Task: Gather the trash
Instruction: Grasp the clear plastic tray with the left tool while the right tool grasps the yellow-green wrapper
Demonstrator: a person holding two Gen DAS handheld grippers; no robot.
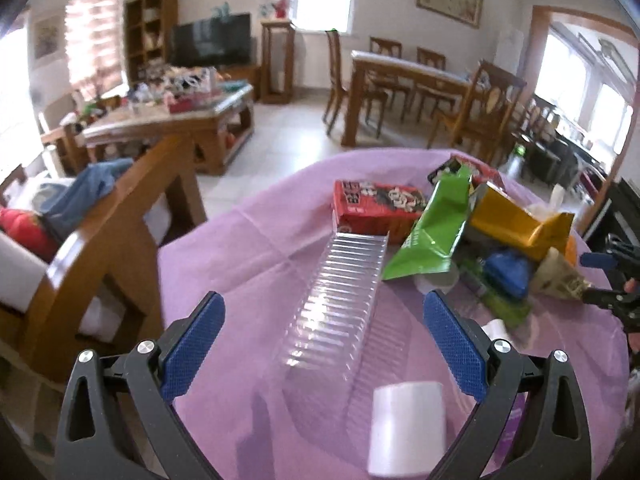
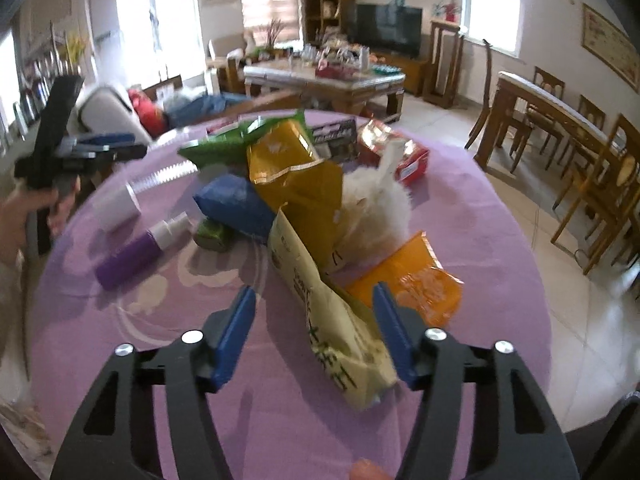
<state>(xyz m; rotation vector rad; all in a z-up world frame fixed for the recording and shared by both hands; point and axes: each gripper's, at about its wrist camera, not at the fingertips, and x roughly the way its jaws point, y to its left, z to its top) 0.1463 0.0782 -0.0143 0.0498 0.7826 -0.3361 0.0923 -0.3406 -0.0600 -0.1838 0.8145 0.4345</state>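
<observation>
Presently we record the following.

Trash pile: wrappers heaped on the purple tablecloth [image 2: 460,216] of a round table; among them a pale yellow bag [image 2: 332,320], a gold bag [image 2: 296,176], a green bag [image 1: 432,232], a blue pouch [image 2: 236,204], an orange packet [image 2: 416,276] and a white tissue wad [image 2: 376,204].

Pale yellow bag against right gripper [image 2: 314,336]: we find the bag's near end lying between the blue pads [image 2: 236,340], close against the right-hand pad and clear of the left-hand one. Jaws stand at a middling gap; we see no pinch on the bag.

Left gripper [image 1: 324,348]: jaws wide, holding nothing. A clear ribbed plastic tray [image 1: 340,300] lies on the cloth between and beyond its pads; a white cup [image 1: 408,428] lies near, low between the arms.

Outlying items: red box [image 1: 372,208] behind the tray; purple spray bottle [image 2: 136,252] left of the pile in the right wrist view.

Surroundings: dining table [image 1: 412,76] with chairs and a television [image 1: 210,38] beyond.
</observation>
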